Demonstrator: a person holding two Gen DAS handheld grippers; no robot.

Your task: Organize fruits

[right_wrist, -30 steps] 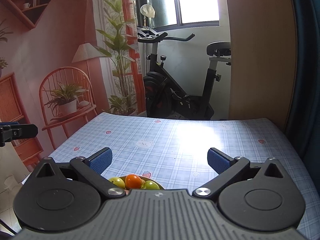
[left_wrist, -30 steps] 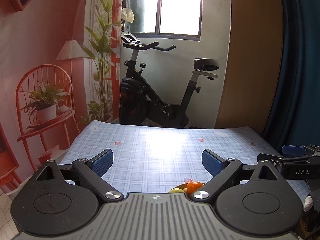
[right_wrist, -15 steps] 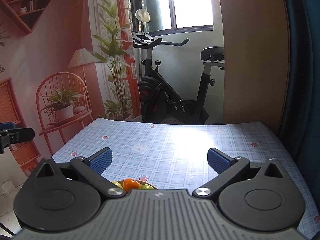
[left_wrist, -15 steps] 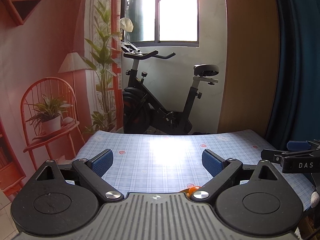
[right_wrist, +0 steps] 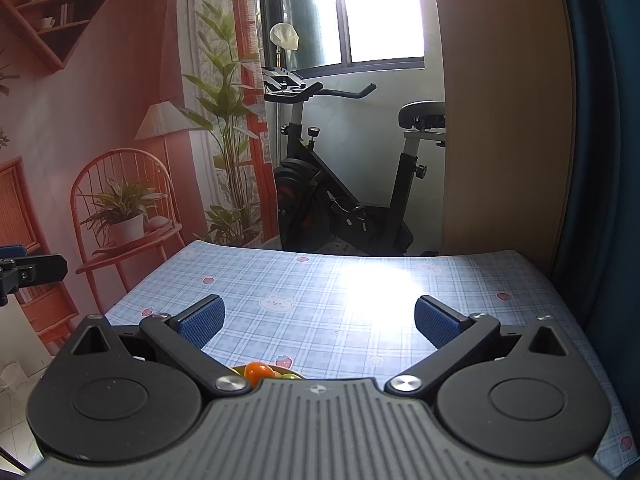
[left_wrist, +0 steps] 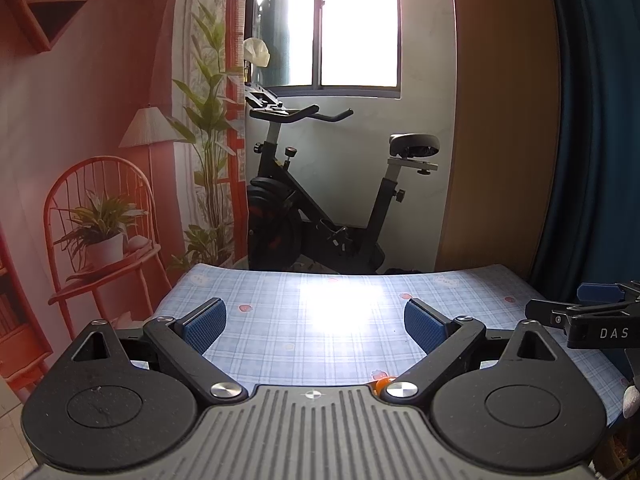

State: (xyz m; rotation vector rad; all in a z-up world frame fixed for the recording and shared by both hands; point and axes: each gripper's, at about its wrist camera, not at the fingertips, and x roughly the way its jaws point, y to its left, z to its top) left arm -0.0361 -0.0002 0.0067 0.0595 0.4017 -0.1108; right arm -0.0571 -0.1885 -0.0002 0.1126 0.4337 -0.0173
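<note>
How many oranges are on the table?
1 orange shows, low in the right wrist view, just past the right gripper body. More fruit may be hidden underneath.

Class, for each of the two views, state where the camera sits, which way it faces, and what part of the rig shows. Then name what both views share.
Left wrist: sits behind the left gripper, open, facing across the table to the bike and window; the right gripper pokes in at the right edge.
Right wrist: sits behind the right gripper, open, facing the same way; the left gripper tip shows at the left edge.
Shared: table, bike, and the orange fruit just above each housing.
</note>
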